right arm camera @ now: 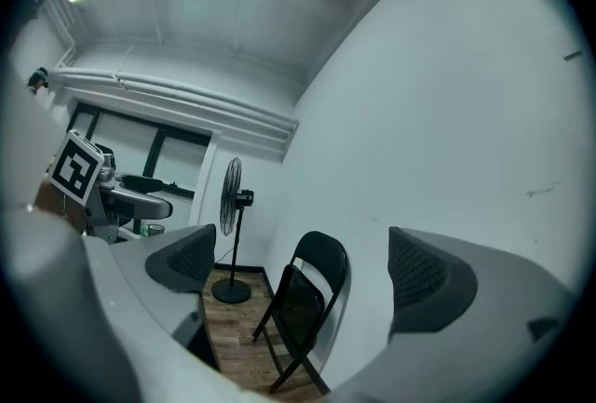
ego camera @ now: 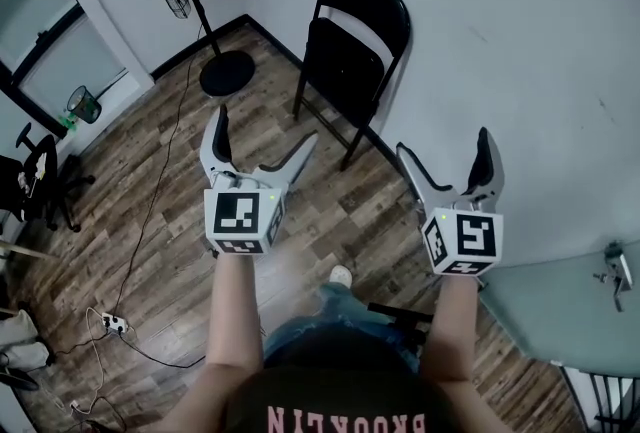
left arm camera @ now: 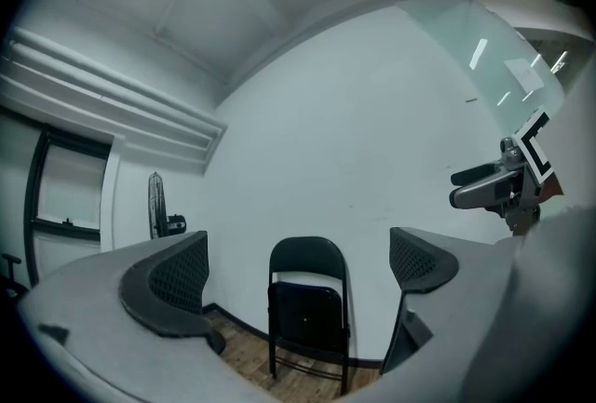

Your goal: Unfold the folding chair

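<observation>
Head view looks down on a black folding chair (ego camera: 350,61) in the upper centre of the frame, standing on the floor (ego camera: 150,241) of brown wood-grain planks, close against a smooth white wall (ego camera: 520,41). Its frame is thin dark tubing with a rounded arch of a back, and the flat, glossy seat panel is swung up near that back, so the legs stand in a narrow stance. The chair is not yet opened out.

Both tools are held up in the lower half of the frame, well apart from the chair and touching nothing. The left gripper (ego camera: 268,124) has pale grey curved arms, and its jaws are spread wide. The right gripper (ego camera: 444,141) matches it, with its jaws likewise spread and empty. Each carries a white cube printed with black square markers. In the two gripper views the inner pads are dark and rounded with a fine dimpled mesh texture, and the chair shows far off in the gap between them.

At the upper left stands a black pedestal fan (ego camera: 227,73) with a round disc base, a slim pole and a wire cage head. A thin dark cable runs across the planks to a white power strip (ego camera: 113,323) at the lower left
</observation>
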{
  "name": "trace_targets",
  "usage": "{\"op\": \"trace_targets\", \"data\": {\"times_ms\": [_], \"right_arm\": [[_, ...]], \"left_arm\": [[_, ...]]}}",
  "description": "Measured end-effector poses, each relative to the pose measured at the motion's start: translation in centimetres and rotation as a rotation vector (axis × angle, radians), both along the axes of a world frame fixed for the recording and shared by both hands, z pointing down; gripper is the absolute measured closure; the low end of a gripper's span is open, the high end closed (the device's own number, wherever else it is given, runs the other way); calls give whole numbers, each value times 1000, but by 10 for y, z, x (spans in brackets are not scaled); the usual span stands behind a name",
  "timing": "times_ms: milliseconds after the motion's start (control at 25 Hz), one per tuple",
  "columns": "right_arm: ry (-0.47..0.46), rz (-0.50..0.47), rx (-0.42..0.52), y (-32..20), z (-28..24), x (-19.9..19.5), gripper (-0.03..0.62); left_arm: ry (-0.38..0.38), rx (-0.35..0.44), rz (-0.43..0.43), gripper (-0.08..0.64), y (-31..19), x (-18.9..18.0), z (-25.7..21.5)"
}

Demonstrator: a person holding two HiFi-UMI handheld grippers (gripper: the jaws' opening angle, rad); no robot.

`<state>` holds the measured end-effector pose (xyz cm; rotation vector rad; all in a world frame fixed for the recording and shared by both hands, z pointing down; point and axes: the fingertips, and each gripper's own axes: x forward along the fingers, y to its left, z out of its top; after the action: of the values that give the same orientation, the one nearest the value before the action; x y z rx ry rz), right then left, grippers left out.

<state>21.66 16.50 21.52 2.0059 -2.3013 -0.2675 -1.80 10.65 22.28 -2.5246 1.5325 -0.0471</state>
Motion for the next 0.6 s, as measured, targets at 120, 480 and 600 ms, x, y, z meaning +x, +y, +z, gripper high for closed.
{"op": "trace_targets", "data": {"times_ms": [120, 480, 600], "right_arm": [[7, -7, -11, -30, 3, 18, 26], [10, -19, -27, -82, 7, 55, 26], [4, -21, -41, -89, 16, 61, 26]], "left_arm": [[-27, -6, -5, -11, -26, 20, 2], [-26, -45, -7, -12, -74, 58, 7], [-36, -56, -7, -11, -82, 64, 13]]}}
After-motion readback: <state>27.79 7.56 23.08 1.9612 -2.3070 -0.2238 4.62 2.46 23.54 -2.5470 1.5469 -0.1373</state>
